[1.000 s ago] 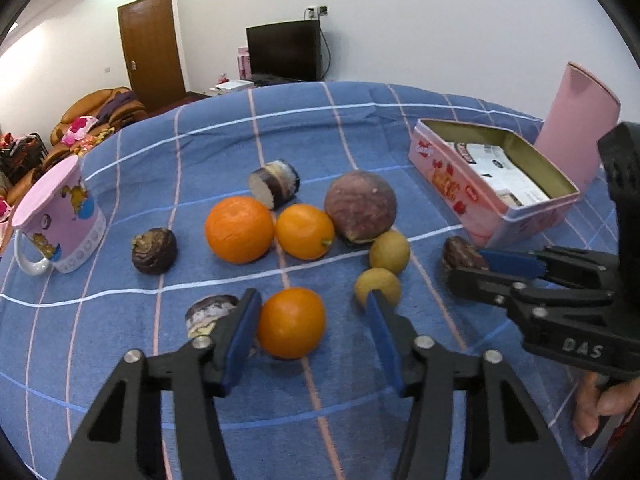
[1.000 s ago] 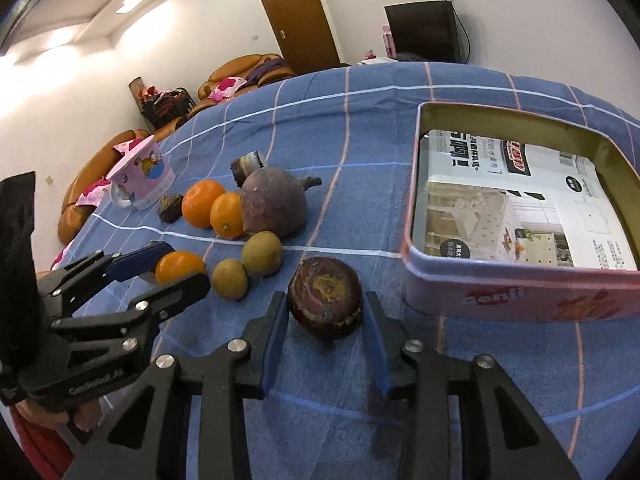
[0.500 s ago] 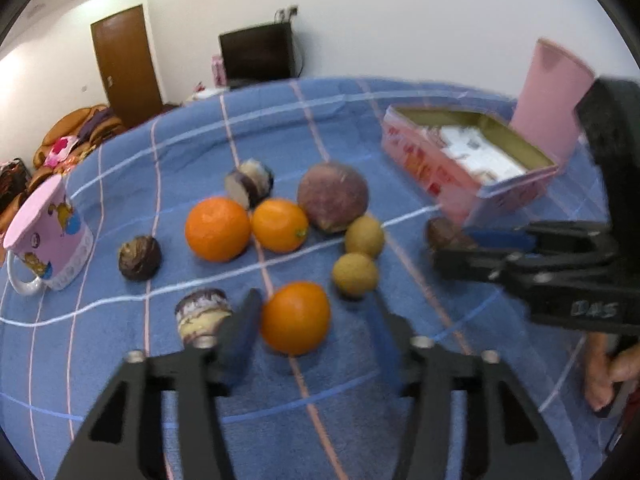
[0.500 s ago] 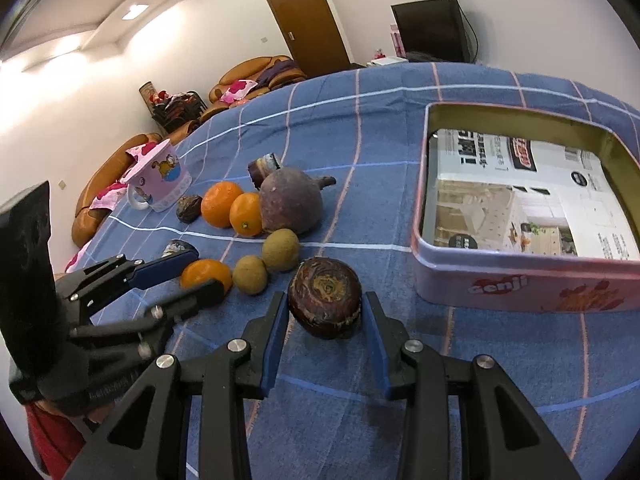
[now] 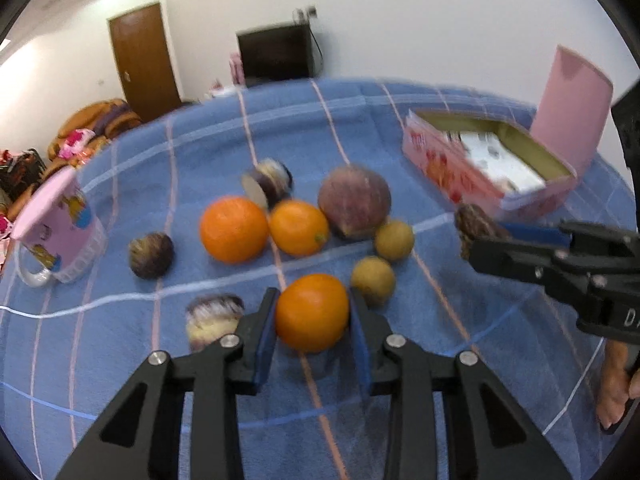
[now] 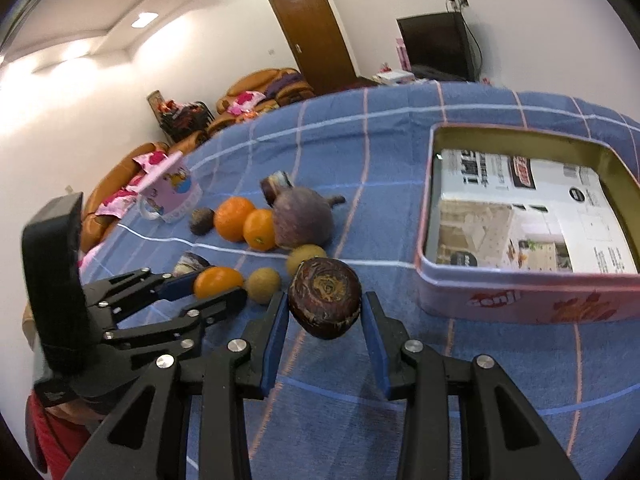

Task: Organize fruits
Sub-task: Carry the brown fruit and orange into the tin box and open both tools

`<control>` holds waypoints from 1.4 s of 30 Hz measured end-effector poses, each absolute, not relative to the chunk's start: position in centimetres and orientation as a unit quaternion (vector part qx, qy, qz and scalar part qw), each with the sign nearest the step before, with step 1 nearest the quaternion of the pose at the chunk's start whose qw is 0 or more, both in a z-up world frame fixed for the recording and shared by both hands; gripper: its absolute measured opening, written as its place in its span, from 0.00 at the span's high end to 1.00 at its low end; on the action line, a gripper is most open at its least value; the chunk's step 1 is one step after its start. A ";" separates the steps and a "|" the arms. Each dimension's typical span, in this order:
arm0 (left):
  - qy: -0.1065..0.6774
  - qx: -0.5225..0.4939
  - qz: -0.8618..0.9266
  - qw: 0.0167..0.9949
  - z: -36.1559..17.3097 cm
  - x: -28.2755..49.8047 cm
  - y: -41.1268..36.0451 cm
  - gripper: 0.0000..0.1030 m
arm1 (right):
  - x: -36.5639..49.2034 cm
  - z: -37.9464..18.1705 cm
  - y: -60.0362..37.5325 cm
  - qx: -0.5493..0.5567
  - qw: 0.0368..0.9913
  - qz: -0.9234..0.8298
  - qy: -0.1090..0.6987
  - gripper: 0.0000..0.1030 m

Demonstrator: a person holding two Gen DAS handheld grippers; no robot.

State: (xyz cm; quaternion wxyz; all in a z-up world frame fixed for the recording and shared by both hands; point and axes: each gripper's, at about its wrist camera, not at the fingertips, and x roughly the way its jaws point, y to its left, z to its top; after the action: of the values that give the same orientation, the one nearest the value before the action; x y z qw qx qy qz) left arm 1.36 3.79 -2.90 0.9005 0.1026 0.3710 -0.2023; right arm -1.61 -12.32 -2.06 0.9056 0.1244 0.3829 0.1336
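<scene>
Left claw (image 5: 312, 312) clamps round orange (image 5: 311, 311) — no long axis.

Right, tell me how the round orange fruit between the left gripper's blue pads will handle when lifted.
The round orange fruit looks smooth and ball-shaped, so it may roll if released on the blue checked cloth. Left gripper pads meet only its sides; it could slip. Probably firm.

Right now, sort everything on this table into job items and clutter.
Job: orange in the left gripper; brown fruit in the right gripper; two oranges; purple fruit; two longans; tin.
Clutter: mug; TV; sofa.
</scene>
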 end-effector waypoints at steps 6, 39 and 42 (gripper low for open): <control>0.324 0.010 -0.167 0.931 -0.9 1.7 5.6 0.66 | -2.6 0.2 -12.8 0.104 0.928 0.125 0.334 0.62; 0.294 0.060 -0.209 0.931 -0.2 1.7 -15.0 0.66 | -2.3 1.3 -27.7 -0.006 0.959 -0.074 0.273 0.62; 0.300 0.067 -0.215 0.927 -0.6 1.9 -15.5 0.66 | -1.8 0.8 -27.7 -0.005 0.955 -0.068 0.288 0.62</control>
State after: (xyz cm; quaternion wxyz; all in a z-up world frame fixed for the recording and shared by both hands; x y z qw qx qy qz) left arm 1.93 -15.46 -0.63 0.9270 0.0672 0.2998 -0.2151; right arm -1.82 -27.74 0.85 0.9553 -0.0048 0.2877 -0.0676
